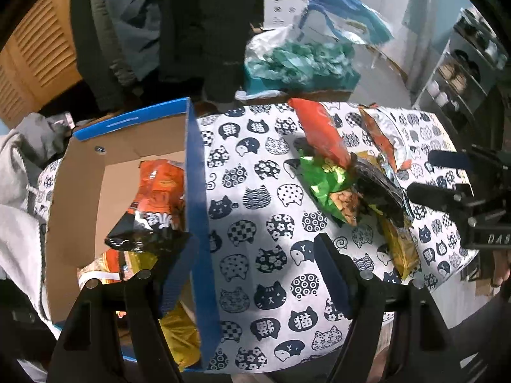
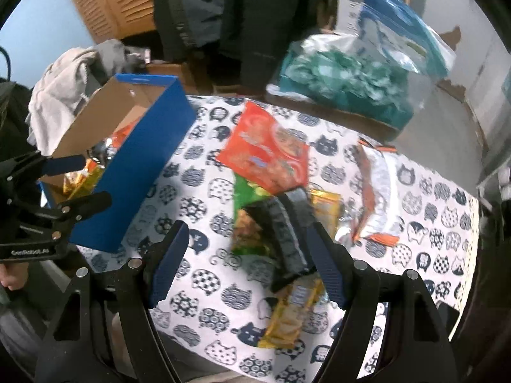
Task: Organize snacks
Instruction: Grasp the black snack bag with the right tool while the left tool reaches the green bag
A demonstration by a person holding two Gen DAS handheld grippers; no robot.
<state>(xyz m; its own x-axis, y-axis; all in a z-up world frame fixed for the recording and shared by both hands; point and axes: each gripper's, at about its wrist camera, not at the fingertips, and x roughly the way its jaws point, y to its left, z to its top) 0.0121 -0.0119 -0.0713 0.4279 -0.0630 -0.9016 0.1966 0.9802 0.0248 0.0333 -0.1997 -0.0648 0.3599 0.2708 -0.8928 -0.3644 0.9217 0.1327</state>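
Observation:
A blue cardboard box [image 1: 198, 191] stands on the left of the cat-print tablecloth [image 1: 255, 210] and holds an orange-and-black snack bag [image 1: 153, 204] and yellow packs [image 1: 179, 328]. My left gripper [image 1: 252, 274] is open, straddling the box's right wall. A pile of snacks lies to the right: a red bag [image 2: 265, 150], a green bag [image 2: 247, 220], a black bag [image 2: 287, 239], a yellow pack [image 2: 290, 312] and a silver-orange bag [image 2: 377, 198]. My right gripper [image 2: 246, 265] is open just above the pile, with the black bag by its right finger. The box shows there too [image 2: 137, 166].
A teal bag heap [image 2: 345, 79] and a blue zip bag [image 2: 399, 28] sit on a cardboard box behind the table. Dark jackets [image 2: 223, 16] hang at the back. Grey clothes [image 2: 70, 76] lie beyond the box. A shelf rack [image 1: 463, 67] stands far right.

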